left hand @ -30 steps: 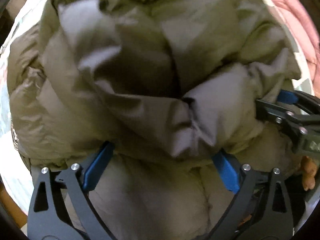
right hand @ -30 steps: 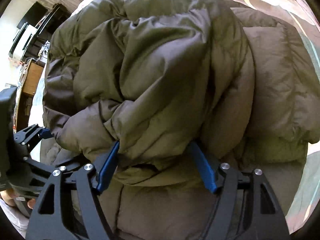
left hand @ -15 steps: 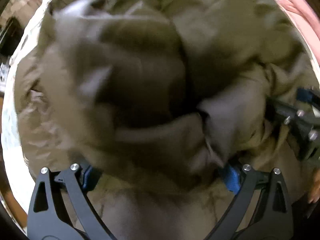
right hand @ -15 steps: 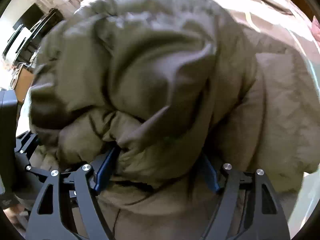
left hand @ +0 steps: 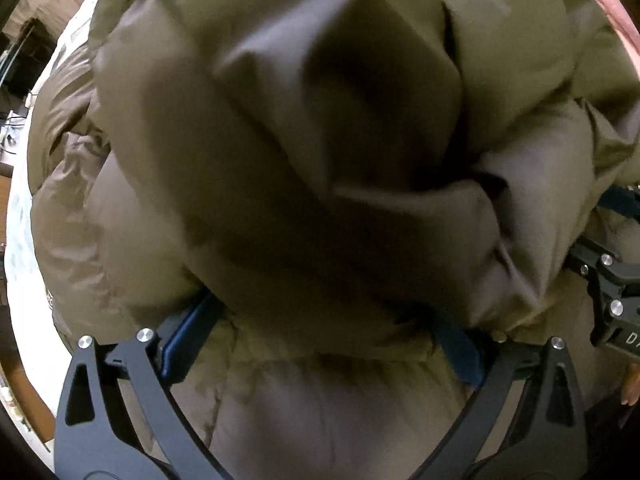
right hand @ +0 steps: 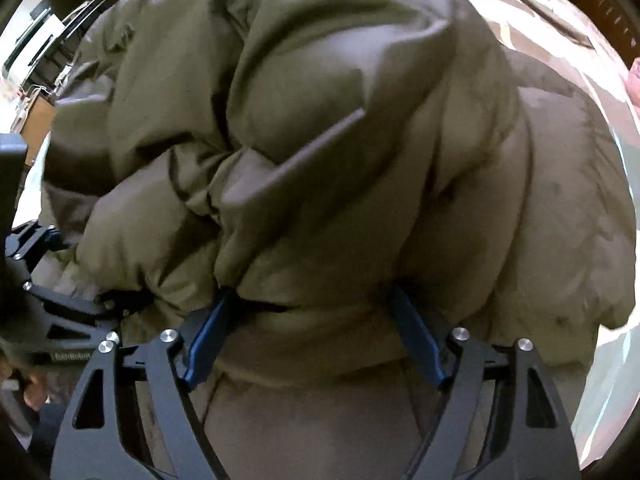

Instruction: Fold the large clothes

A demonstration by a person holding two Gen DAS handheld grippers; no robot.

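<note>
Currently the left gripper [left hand: 320,344] clamps the olive puffer jacket's [left hand: 280,160] folded bulk, wide-jawed, low on the heap. Beside it the right gripper [right hand: 312,328] straddles the same roll, jaws opening. Press air out before releasing fully.

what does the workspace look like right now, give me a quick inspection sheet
surface: pale patterned bedcover, mostly hidden under the jacket
job's things: olive puffer jacket, bunched into a thick fold on top of its own lower layer
clutter: pink garment at the far edge
grippers: left tool with a thick fold of jacket between its blue pads; right tool opening, jacket bulging between its pads; the tools sit side by side
cables: nothing seen
surroundings: dark furniture and white boxes beyond the bed, wooden frame at the far right
</note>
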